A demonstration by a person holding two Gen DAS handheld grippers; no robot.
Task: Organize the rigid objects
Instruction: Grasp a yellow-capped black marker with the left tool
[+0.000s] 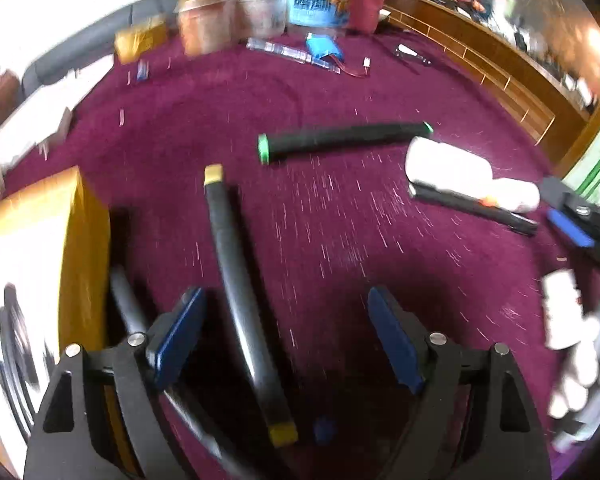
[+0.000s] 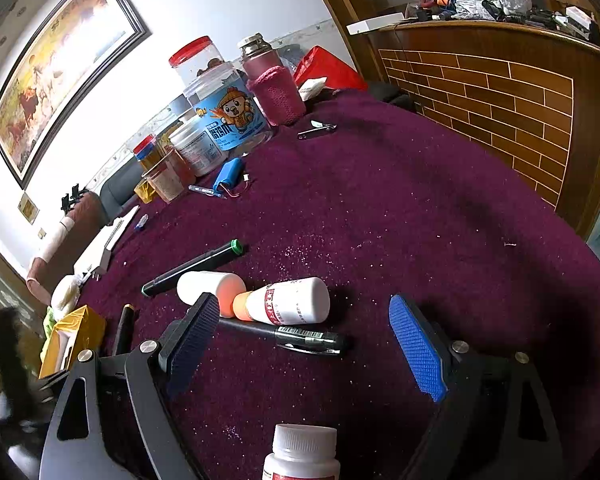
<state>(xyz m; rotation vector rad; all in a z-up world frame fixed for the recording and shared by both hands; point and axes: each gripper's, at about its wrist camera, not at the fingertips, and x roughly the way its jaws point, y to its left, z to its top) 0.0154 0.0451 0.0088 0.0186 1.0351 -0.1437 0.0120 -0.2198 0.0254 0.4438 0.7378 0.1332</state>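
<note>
The left tongs [image 1: 286, 344] hang wide open above a purple velvet-covered tabletop [image 1: 340, 248], blue pads apart and gripping nothing. A black marker with yellow end caps [image 1: 242, 300] lies on the cloth between the pads, untouched by either, its far cap pointing away from the camera. A second dark pen-like rod [image 1: 126, 300] lies just left of the left pad, beside a yellow cardboard box [image 1: 80, 248] at the tabletop's edge. Farther out, a black marker with green end caps [image 1: 344, 141] lies crosswise, and to its right a white plastic bottle [image 1: 448, 168] rests against a black pen [image 1: 476, 208].

The right tongs [image 2: 304, 344] are likewise spread wide and empty, pointing down at the cloth. Just beyond their tips a white bottle with a red-printed label and orange neck [image 2: 288, 300] lies on its side, touching the black barcoded pen [image 2: 300, 336] in front of it and a white-and-orange cap [image 2: 210, 286] to its left. The green-capped marker [image 2: 192, 268] lies just behind them. A white-lidded pill bottle [image 2: 302, 452] stands upright at the lower edge of the right wrist view.

At the tabletop's far side stand a blue-labelled clear plastic tub [image 2: 228, 112], a red-lidded clear jar [image 2: 196, 58], and a flask in a pink knitted sleeve [image 2: 272, 88], with a blue battery pack [image 2: 228, 174] lying near them.
</note>
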